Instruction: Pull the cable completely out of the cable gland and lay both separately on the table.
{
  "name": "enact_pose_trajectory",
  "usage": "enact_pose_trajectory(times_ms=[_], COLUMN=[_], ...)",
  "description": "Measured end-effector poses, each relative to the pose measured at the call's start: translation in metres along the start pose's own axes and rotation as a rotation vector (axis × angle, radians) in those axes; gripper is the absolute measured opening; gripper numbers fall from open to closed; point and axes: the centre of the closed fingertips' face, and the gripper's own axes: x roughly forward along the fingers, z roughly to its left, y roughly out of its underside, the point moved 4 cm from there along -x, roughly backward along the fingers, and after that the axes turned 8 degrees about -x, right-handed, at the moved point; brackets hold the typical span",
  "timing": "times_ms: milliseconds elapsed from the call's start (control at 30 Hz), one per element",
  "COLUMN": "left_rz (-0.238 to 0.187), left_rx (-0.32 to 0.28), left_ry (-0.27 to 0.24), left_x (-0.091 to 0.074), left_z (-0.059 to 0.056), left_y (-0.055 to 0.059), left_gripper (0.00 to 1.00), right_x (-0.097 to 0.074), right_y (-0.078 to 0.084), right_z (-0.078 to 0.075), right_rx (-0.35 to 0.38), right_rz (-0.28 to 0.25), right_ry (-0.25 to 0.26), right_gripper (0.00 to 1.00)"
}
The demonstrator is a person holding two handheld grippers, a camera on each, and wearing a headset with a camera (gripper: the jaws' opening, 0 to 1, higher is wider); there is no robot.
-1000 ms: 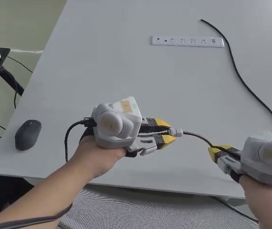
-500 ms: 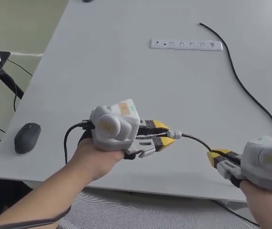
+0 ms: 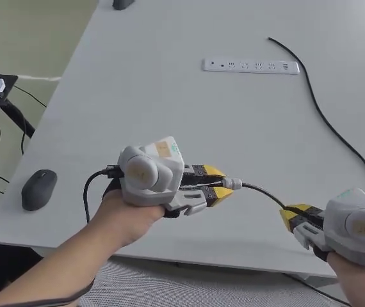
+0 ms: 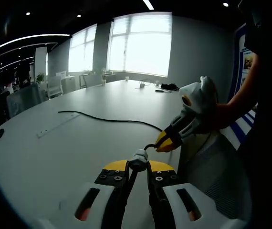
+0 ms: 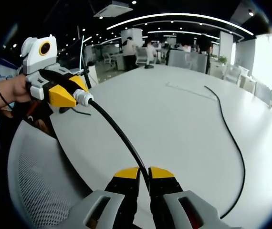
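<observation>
- My left gripper [image 4: 137, 166] has its two jaws clamped on the one gland [image 4: 138, 160], held in the air over the near edge of the table [image 3: 170, 96].
- My right gripper [image 5: 144, 172] has its two jaws closed on the one cable [image 5: 117, 129]. The cable runs from my jaws across to the gland and enters it.
- Farther off on the table lie one power strip [image 3: 251, 66] with its one black cord [image 3: 326, 112], and one mouse [image 3: 38, 188] near the left edge.
</observation>
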Motion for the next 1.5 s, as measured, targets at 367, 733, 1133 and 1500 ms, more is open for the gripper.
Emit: enact_pose_trajectory(times_ms=[367,733,1133,1500], left_rz=[-0.008,-0.001,0.004,0.016], left_rx=[-0.007,-0.011,-0.013,-0.008], left_ry=[0.010,0.018,0.025,0.025], left_x=[-0.001,-0.001,-0.002,-0.003], left_z=[-0.003,-0.005,-0.006,-0.008], left_y=[0.000,0.002,0.003,0.005], left_gripper=[0.15,0.15,0.15,0.15], right_x=[-0.006,-0.010,-0.006,-0.002], right_y=[-0.015,-0.046,-0.066,-0.078], right_z=[0.010,0.026,0.041,0.054], right_rx=[-0.050,-0.312,-0.455,-0.574], right_rz=[-0.019,-0.027,-0.037,-0.055], right_ry=[-0.005,-0.035,-0.099,-0.132], right_gripper=[0.12,0.17,0.17,0.11])
